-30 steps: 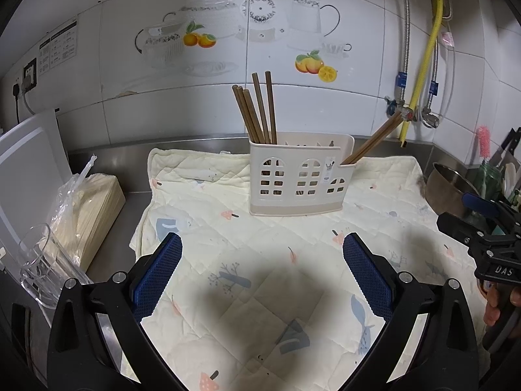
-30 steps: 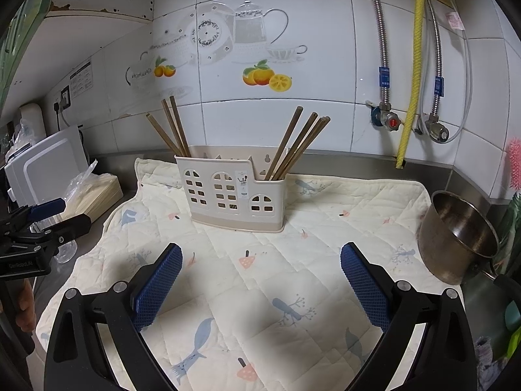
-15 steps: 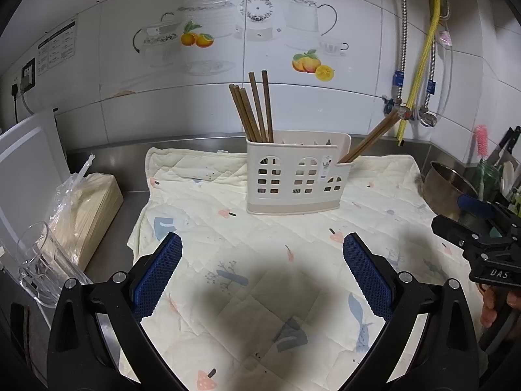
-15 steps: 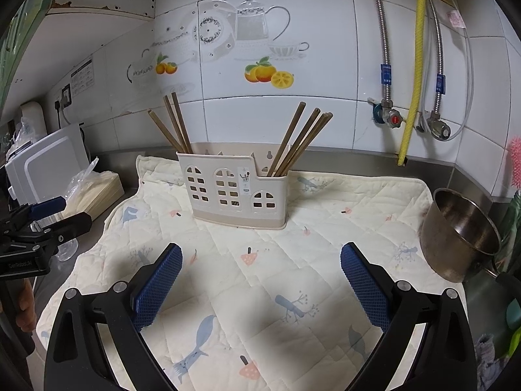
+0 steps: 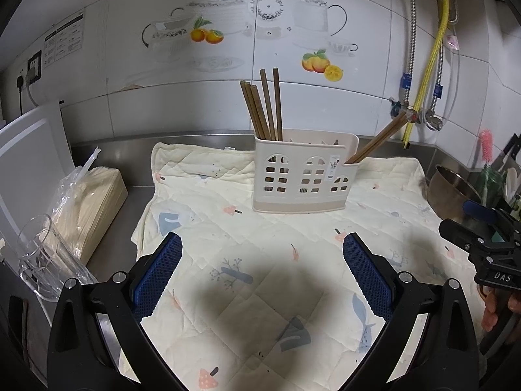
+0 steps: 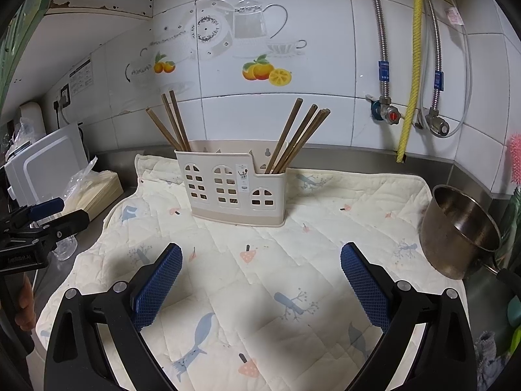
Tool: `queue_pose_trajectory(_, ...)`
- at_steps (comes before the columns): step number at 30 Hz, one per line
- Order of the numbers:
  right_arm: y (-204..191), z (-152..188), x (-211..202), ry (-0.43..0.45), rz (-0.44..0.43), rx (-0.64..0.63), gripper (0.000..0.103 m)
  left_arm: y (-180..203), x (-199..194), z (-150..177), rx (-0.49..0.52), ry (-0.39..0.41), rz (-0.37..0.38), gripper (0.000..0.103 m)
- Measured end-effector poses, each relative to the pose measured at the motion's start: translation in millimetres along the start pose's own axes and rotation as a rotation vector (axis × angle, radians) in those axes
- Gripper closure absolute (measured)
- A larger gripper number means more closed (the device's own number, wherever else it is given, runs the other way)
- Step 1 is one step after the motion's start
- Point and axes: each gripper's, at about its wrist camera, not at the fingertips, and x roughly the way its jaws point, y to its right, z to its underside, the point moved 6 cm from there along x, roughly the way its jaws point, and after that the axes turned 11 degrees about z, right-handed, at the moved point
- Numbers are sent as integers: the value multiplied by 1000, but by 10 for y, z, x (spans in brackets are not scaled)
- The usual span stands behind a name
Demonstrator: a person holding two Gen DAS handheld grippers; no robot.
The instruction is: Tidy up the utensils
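A cream utensil holder [image 5: 301,174] [image 6: 232,187] stands on a quilted mat [image 5: 260,260] [image 6: 260,277] near the back wall. Brown chopsticks stand in its left compartment [image 5: 263,107] [image 6: 171,123], and more lean out of its right compartment [image 5: 377,141] [image 6: 299,137]. My left gripper [image 5: 262,260] hovers open over the mat in front of the holder, nothing between its blue pads. My right gripper [image 6: 260,270] is open too, well short of the holder, and empty. Each gripper shows at the edge of the other's view, the right one [image 5: 482,244] and the left one [image 6: 39,224].
A steel pot [image 6: 456,231] [image 5: 452,192] sits at the mat's right edge. Left of the mat are a bagged stack of wooden sticks [image 5: 88,205], a clear glass [image 5: 42,257] and a white appliance [image 6: 45,166]. Pipes and valves [image 6: 407,65] run down the tiled wall.
Both grippers have drawn back slightly from the holder and stayed open. The right gripper sits a little lower in the left wrist view.
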Motion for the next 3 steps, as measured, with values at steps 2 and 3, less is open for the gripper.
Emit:
queue_pose_trajectory(2, 2, -4, 1, 0, 0, 1, 8, 0, -3, 1, -1, 1, 2, 5)
queue_pose_trajectory(3, 6, -4, 5, -1, -1, 2, 8, 1, -3, 3, -1, 1, 4, 5)
